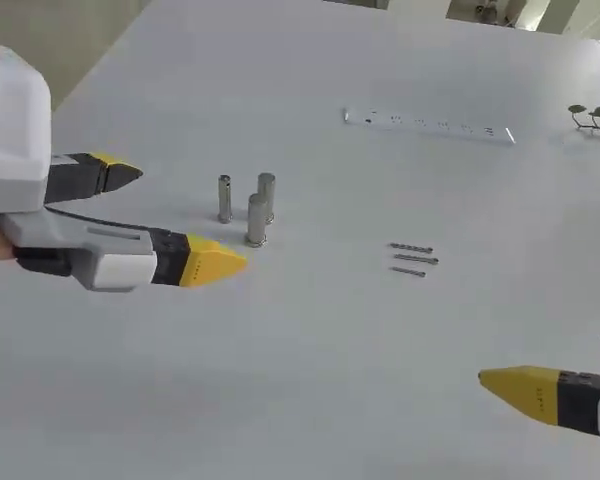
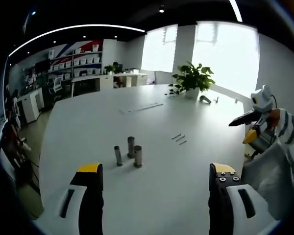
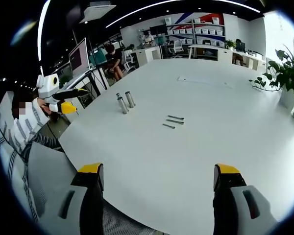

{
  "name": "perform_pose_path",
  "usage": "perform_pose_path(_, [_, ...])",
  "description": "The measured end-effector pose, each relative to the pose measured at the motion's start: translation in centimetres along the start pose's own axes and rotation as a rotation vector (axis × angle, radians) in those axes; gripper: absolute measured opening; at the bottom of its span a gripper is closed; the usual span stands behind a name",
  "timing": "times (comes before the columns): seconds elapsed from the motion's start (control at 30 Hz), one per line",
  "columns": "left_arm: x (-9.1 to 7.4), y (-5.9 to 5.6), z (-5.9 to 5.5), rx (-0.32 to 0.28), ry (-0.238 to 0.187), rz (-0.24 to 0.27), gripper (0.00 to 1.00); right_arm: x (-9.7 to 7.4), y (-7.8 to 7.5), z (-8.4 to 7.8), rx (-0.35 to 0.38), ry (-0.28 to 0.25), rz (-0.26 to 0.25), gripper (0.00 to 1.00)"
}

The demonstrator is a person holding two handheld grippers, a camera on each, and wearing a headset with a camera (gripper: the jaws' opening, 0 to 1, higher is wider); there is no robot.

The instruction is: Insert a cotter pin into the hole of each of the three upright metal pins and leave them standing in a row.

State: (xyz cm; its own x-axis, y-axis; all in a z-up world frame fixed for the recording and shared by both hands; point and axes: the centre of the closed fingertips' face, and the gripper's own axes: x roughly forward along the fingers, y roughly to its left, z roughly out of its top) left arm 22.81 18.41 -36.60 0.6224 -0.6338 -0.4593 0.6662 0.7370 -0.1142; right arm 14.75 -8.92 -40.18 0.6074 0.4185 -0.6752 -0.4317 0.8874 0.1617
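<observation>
Head view: upright metal pins (image 1: 250, 210), cotter pins (image 1: 412, 259) lying crosswise; both grippers' (image 2: 157, 171) (image 3: 157, 172) fingers (image 1: 212, 262) spread.

Three silvery pins are standing upright in a tight cluster on the white table (image 1: 310, 380): the thin metal pin (image 1: 225, 198) at the left, the rear thick metal pin (image 1: 266, 196), and the front thick metal pin (image 1: 256, 220) just beside it, nearly touching. The three small grey cotter pins (image 1: 416, 259) are lying loose and flat, well apart to the right of the cluster, side by side in parallel
</observation>
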Motion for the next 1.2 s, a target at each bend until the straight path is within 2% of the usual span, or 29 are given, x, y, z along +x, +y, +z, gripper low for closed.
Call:
perform_pose_path(0.13, [1.2,-0.2,0.2,0.008,0.005,-0.023,0.87,-0.4,0.0,0.1,0.011,-0.002,-0.016,0.92])
perform_pose_path(0.23, [2.3,0.1,-0.2,0.044,0.046,-0.054,0.86,-0.7,-0.2,0.3,0.025,-0.009,-0.026,0.91])
perform_pose_path(0.5, [4.9,0.4,-0.7,0.086,0.093,-0.099,0.77,-1.3,-0.7,0.4,0.035,-0.019,-0.055,0.91])
perform_pose_path(0.7, [6.6,0.6,-0.5,0.134,0.111,-0.089,0.67,-2.3,-1.3,-0.5,0.070,-0.023,-0.087,0.91])
perform_pose_path(0.8, [7.3,0.7,-0.4,0.135,0.113,-0.094,0.63,-2.6,-1.3,-1.0,0.090,-0.026,-0.091,0.91])
perform_pose_path(0.9, [8.2,1.0,-0.6,0.107,0.139,-0.089,0.53,-2.9,-1.5,-1.4,0.100,-0.022,-0.101,0.91])
perform_pose_path(0.97, [8.7,1.3,-0.6,0.122,0.140,-0.074,0.47,-3.0,-1.7,-1.3,0.105,-0.026,-0.106,0.91])
perform_pose_path(1.2, [10.7,2.1,-1.4,0.146,0.182,-0.039,0.44,-3.4,-2.1,-0.5,0.096,-0.033,-0.123,0.91])
